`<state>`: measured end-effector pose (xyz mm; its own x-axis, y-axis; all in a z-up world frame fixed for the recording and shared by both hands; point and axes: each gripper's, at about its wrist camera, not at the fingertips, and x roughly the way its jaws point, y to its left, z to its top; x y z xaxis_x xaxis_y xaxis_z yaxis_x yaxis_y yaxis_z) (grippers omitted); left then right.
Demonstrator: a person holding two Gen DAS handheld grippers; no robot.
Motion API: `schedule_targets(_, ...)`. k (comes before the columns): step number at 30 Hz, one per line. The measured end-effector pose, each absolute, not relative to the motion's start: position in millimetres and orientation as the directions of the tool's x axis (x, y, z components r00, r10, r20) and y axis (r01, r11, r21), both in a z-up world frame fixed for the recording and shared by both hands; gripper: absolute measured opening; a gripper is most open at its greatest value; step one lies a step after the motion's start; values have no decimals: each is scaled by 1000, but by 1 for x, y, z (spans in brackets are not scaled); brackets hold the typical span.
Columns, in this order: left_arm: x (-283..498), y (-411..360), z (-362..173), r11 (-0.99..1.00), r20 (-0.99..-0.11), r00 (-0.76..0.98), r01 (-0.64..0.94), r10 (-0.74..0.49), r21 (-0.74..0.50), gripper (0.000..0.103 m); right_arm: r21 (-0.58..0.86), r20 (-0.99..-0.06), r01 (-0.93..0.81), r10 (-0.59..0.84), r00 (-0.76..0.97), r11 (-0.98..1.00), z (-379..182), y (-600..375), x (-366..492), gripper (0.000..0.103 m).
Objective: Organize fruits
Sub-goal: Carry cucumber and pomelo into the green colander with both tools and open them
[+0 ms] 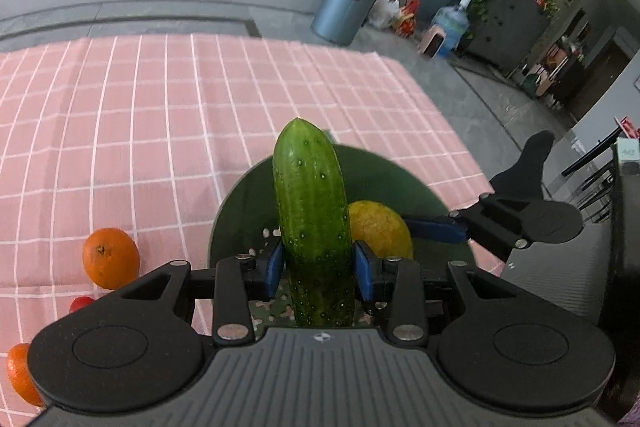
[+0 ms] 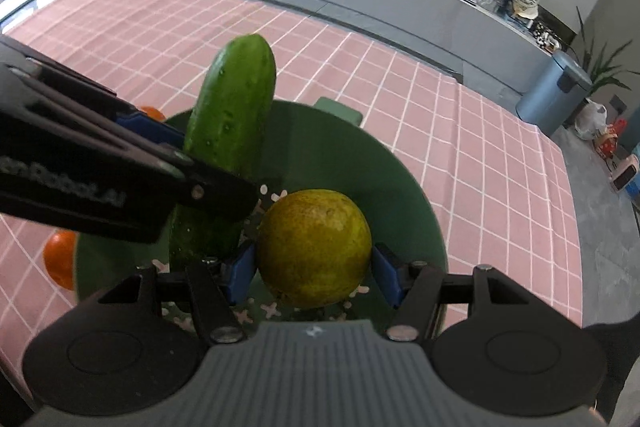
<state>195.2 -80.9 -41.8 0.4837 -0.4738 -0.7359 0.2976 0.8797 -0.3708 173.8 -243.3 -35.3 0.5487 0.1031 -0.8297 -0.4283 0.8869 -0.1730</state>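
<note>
Left wrist view catches two oranges (image 1: 111, 258) on the pink checked cloth (image 1: 160, 131) – the right mostly hides them. Left gripper (image 1: 316, 265) pinches the cucumber (image 1: 311, 223), right gripper (image 2: 314, 269) clamps a yellow-green fruit (image 2: 314, 247) – both over the green bowl (image 2: 400, 187).

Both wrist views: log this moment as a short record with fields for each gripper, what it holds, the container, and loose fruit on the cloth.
left gripper: shut on the cucumber, which points forward between the blue pads
right gripper: shut on the yellow-green citrus
container: green bowl, patterned inside, beneath both held items
held items: over the bowl, side by side; contact with its floor cannot be told
loose fruit: orange on the pink checked cloth left of the bowl; another orange at the left wrist view's lower left edge
</note>
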Motion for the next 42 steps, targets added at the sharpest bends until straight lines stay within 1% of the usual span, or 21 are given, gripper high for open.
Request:
schedule_targets(5, 200, -84, -51, 891, -766, 459, 289, -449, -350, 42, -176, -847, -448, 97, 523, 876, -45, -241, 183, 59)
schedule_targets(15, 203, -95, -47, 914, -796, 465, 304, -387, -267, 43, -191, -851, -473, 94, 516, 860, -53, -237, 184, 59)
schedule_targets(16, 204, -95, -47, 917, -799, 466, 303, -381, -260, 44, -201, -850, -475, 89, 520, 857, -52, -236, 183, 60)
schedule_targets(17, 203, -95, -47, 920, -803, 467, 305, -370, -246, 47, -213, -847, -480, 84, 525, 851, -51, -235, 181, 65)
schedule_targets(18, 202, -97, -47, 921, -807, 468, 315, -360, -228, 49, -242, -844, -483, 64, 533, 841, -49, -233, 179, 68)
schedule_targets(19, 201, -98, -46, 921, -809, 470, 324, -353, -214, 53, -267, -842, -488, 46, 537, 831, -48, -231, 178, 71)
schedule_targets(24, 196, -95, -41, 917, -802, 471, 327, -366, -227, 57, -325, -844, -497, -9, 537, 805, -41, -227, 170, 71)
schedule_targets(26, 188, -91, -33, 915, -786, 492, 333, -374, -228, 61, -350, -833, -492, -25, 552, 797, -35, -226, 163, 84)
schedule_targets(31, 168, -87, -10, 918, -758, 539, 341, -368, -203, 62, -452, -791, -485, -86, 605, 749, -21, -220, 137, 87)
schedule_targets(34, 152, -81, 2, 922, -744, 567, 344, -354, -176, 64, -486, -769, -470, -104, 631, 737, -10, -219, 124, 88)
schedule_targets(36, 141, -75, 11, 925, -730, 591, 347, -343, -154, 64, -483, -753, -447, -96, 651, 753, 2, -220, 116, 88)
schedule_targets(38, 129, -66, 19, 930, -711, 621, 340, -332, -137, 64, -450, -743, -424, -66, 665, 786, 12, -221, 110, 88)
schedule_targets(42, 114, -49, 29, 937, -681, 660, 329, -318, -119, 64, -298, -707, -351, 42, 706, 888, 33, -222, 92, 88)
